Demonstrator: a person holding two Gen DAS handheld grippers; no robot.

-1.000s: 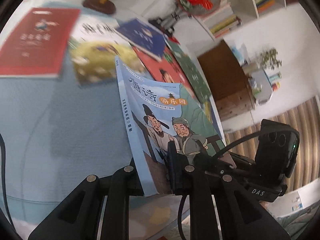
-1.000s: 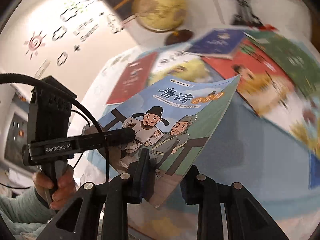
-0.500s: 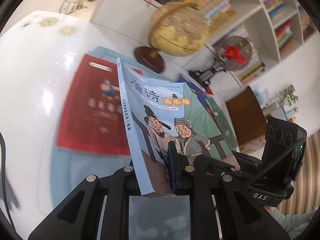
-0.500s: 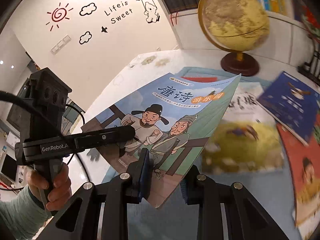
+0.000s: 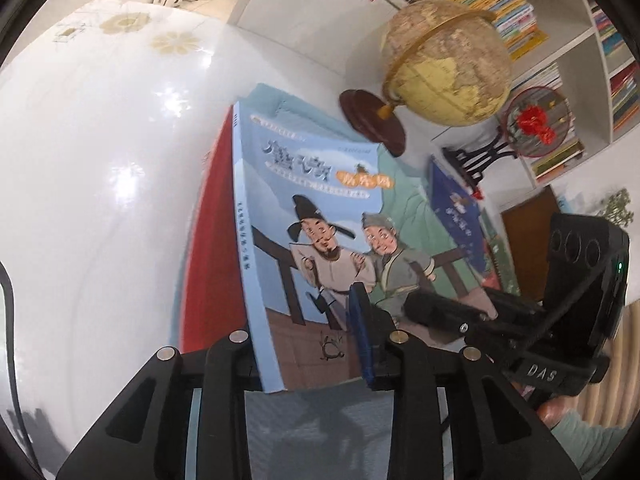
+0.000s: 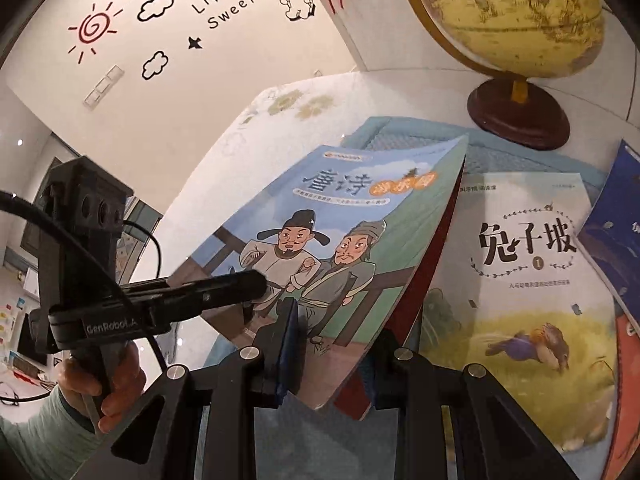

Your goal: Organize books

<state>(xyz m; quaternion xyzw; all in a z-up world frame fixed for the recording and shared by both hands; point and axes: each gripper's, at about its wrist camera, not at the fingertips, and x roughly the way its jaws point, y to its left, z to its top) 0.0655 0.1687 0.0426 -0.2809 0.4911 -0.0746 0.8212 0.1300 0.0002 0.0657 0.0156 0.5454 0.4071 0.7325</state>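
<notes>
You've swung the pale-blue paperback with two cartoon scholars (image 5: pixel 320 216) leftward — it now sits tilted over the red book (image 5: pixel 212 248). Your left tongs (image 5: pixel 308 328) are opening around its lower edge; your right tongs (image 6: pixel 340 344) grip it tight.

Thin light-blue paperback (image 5: pixel 320 240) with a cartoon cover of two men in old Chinese dress, dark title characters and an orange subtitle patch: held tilted, near bottom edge raised, spine along its left side in the left wrist view. Directly under it, a red-covered book (image 5: pixel 210 248) lies flat on a pale blue mat; only its left strip and near right corner show. Right of these, a white-and-yellow paperback (image 6: pixel 520 280) with large black characters and a running-animal picture lies flat. Further right, a dark-blue book (image 6: pixel 616 232) lies flat, overlapping its right edge.
</notes>
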